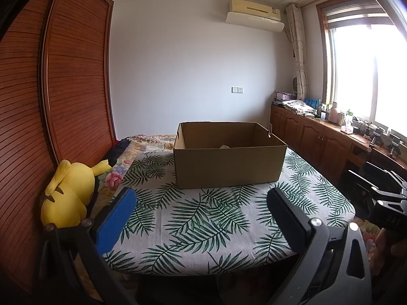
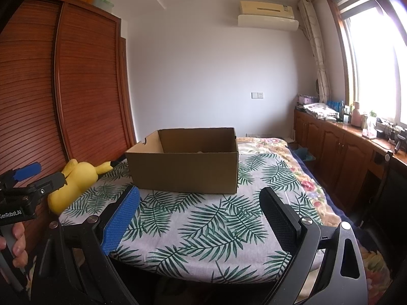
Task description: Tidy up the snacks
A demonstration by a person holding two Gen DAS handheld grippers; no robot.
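Left wrist view: the left gripper (image 1: 201, 218) sits low in the frame, jaws spread wide, holding nothing. Its blue pad (image 1: 115, 221) is at lower left and its black pad (image 1: 285, 218) at lower right. Between and beyond them lies the leaf-print cloth (image 1: 203, 223) covering a table set over the bed.

The cardboard box (image 1: 229, 166) stands upright and open-topped at frame centre, on the far half of the cloth. A small pale item (image 1: 225, 146) barely shows above the near wall inside; its identity cannot be determined. No other snacks are visible in either view.

Right wrist view: the right gripper (image 2: 198, 218) is likewise wide open and empty, aimed level at the box (image 2: 183, 172) from further right. At the left edge, the other gripper appears in side profile, with the person's fingers (image 2: 17, 239) around its handle.

Hazards, as judged:
- The box is light and unsecured; contact with a wall would likely slide it across the cloth
- The cloth may bunch or drag if a pad catches it
- A yellow plush toy (image 1: 68, 195) lies just beside the cloth at left, within the left gripper's sweep
- With no snacks in sight, either gripper may have to turn away to find them

Both grippers are held near level, side by side, short of the table's near edge
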